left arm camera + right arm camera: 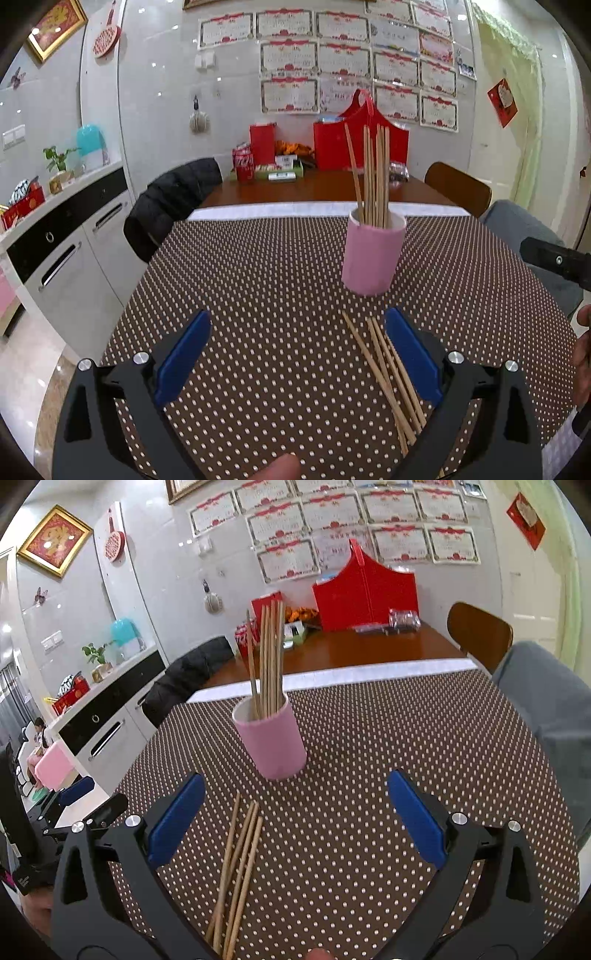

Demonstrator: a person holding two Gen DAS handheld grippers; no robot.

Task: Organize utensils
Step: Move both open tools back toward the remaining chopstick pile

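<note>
Both blue-padded grippers, left (297,321) and right (295,784), gape wide, empty. Loose wooden chopsticks (238,867) lie lower-centre; best pinched mid-length, then stood in the pink cylindrical cup (271,738).

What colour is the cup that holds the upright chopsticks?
Pink outside, with a white inner rim: the cup shows best in the right wrist view.

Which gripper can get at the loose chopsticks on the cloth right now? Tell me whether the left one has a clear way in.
Probably yes. The left gripper is open and empty, and the loose chopsticks lie flat on the dotted cloth just by its right finger, with nothing over them. The pink cup stands farther back, out of the way.
</note>
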